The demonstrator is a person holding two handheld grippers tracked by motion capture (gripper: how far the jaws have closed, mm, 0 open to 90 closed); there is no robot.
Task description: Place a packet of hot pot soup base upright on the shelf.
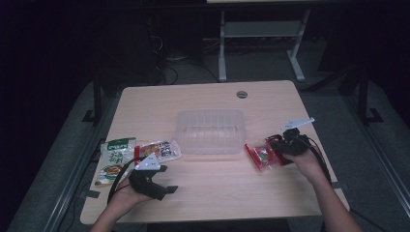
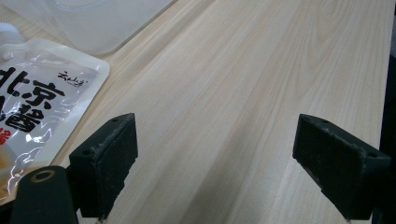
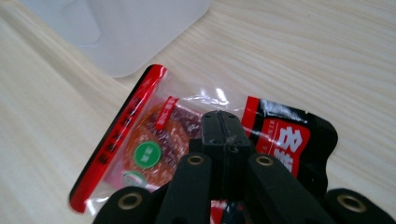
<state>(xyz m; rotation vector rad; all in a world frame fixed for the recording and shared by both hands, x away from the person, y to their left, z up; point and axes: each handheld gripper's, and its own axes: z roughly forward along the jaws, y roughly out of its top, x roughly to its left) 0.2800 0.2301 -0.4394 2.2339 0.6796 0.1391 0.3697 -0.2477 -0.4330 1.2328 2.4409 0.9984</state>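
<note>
A snack packet [image 1: 261, 156] with a red strip, clear front and black-red end lies right of the clear plastic container [image 1: 211, 114]. My right gripper [image 1: 273, 148] is shut on it. In the right gripper view the jaws [image 3: 227, 133] meet on the packet [image 3: 149, 149] near its middle, with the container's corner [image 3: 130, 32] beyond. Whether the packet is off the table I cannot tell. My left gripper [image 1: 166, 179] rests at the front left, open with nothing between its jaws [image 2: 222, 161], over bare wood.
A white sauce pouch [image 1: 157, 151] [image 2: 42, 98] and a green packet [image 1: 115, 159] lie left of the container, just beyond my left gripper. The wooden table [image 1: 217, 193] has a round cable hole [image 1: 241, 94] at the back. Dark floor and desk legs surround it.
</note>
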